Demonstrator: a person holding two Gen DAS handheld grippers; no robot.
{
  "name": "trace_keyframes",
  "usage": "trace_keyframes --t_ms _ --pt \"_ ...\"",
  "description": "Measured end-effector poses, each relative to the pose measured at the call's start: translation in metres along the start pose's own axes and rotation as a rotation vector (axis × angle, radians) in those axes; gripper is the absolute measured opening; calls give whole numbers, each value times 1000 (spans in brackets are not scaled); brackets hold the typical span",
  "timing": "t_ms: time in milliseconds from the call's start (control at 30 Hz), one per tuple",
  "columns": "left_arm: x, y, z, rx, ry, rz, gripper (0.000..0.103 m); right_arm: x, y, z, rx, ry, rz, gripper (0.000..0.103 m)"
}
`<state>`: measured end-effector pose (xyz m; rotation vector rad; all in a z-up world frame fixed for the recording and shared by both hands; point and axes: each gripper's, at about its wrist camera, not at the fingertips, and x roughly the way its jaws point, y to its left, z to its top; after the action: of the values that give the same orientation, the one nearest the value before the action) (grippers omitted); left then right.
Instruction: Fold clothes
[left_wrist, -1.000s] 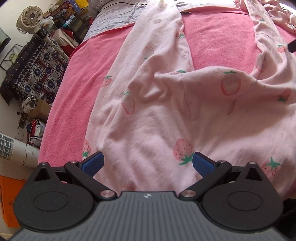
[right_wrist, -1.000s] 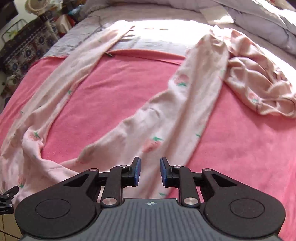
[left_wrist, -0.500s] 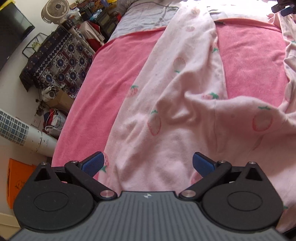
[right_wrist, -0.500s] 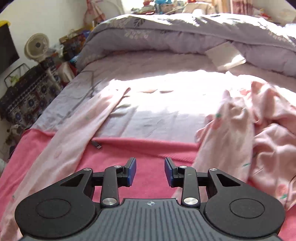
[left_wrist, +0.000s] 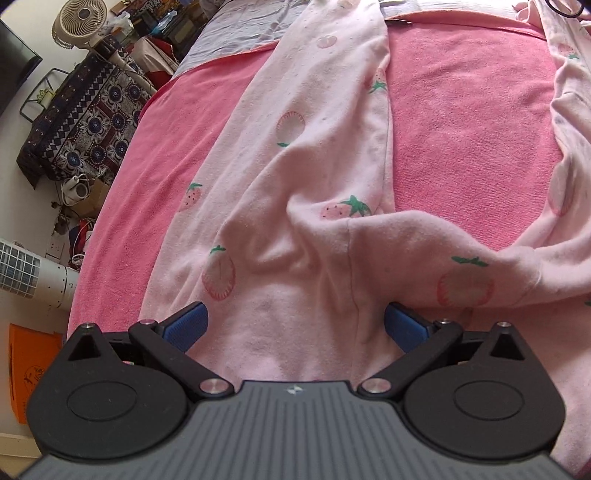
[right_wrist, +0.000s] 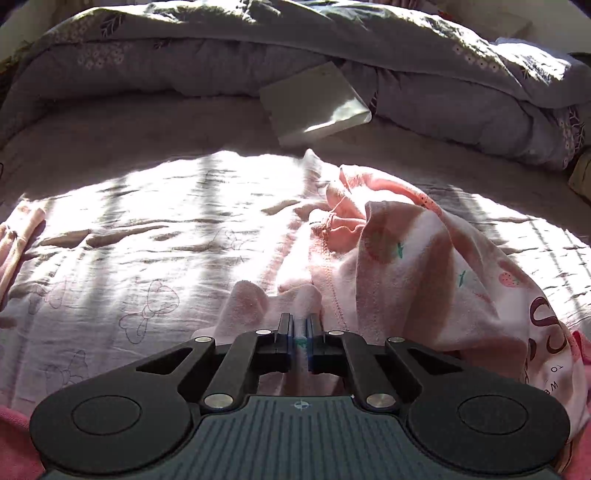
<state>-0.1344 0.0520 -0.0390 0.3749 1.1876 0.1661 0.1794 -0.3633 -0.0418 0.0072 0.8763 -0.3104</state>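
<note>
Pale pink strawberry-print pyjama trousers (left_wrist: 306, 155) lie spread on a pink blanket (left_wrist: 469, 122), one leg running to the far edge, the other off to the right. My left gripper (left_wrist: 295, 326) is open, its blue pads either side of the waist end, just above the cloth. In the right wrist view my right gripper (right_wrist: 300, 332) is shut on the cuff end of a trouser leg (right_wrist: 258, 299). A crumpled pink strawberry-print top (right_wrist: 424, 266) lies just right of it.
A rolled grey floral duvet (right_wrist: 258, 62) lies across the far end of the bed, a white flat box (right_wrist: 314, 103) against it. Left of the bed are a patterned cloth-covered stand (left_wrist: 85, 122), a fan (left_wrist: 79, 18) and a white cylinder (left_wrist: 33, 273).
My right gripper travelled up the bed to the far end of the trouser leg and shut on its cuff. The left gripper shifted slightly along the waist and stayed open.
</note>
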Motion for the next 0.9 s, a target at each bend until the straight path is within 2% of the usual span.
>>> trace_keyframes --t_ms 67,133,233,300,333,367,400,433,467,500,533,667,733,833,900 --pt "1 1 1 -10 2 15 103 -14 -2 4 -21 -111 -43 9" --pt "2 1 1 -14 -1 32 103 -13 -6 11 -29 -160 -85 7" --pt "4 1 2 -17 0 48 103 20 -19 16 16 -66 -109 7" --pt "3 2 2 -21 1 56 103 46 -29 9 56 72 -95 9" --pt "1 3 1 -23 -2 63 103 50 -32 5 69 102 -92 9" --pt "-1 4 1 -23 -5 71 103 41 -30 -1 67 74 -83 11" --pt "-4 6 1 -29 -11 82 103 28 -26 -8 49 27 -65 14" --pt "-8 10 1 -43 -23 94 103 16 -20 -13 21 -9 -46 23" --pt "-13 15 2 -67 -36 109 103 2 -12 -19 -14 -34 -14 40" --pt "-17 22 2 -96 -44 124 103 -15 -2 -26 -50 -57 24 57" --pt "-21 28 2 -127 -49 137 103 -28 6 -32 -80 -67 73 60" --pt "-27 58 -5 -259 -21 192 103 -88 57 -63 -216 12 393 60" --pt "-29 74 -17 -330 8 212 103 -125 92 -87 -314 100 603 60" --pt "-39 94 -46 -446 47 216 103 -179 144 -131 -511 221 864 59" --pt "-51 102 -75 -523 78 207 103 -206 166 -160 -597 316 1001 59"
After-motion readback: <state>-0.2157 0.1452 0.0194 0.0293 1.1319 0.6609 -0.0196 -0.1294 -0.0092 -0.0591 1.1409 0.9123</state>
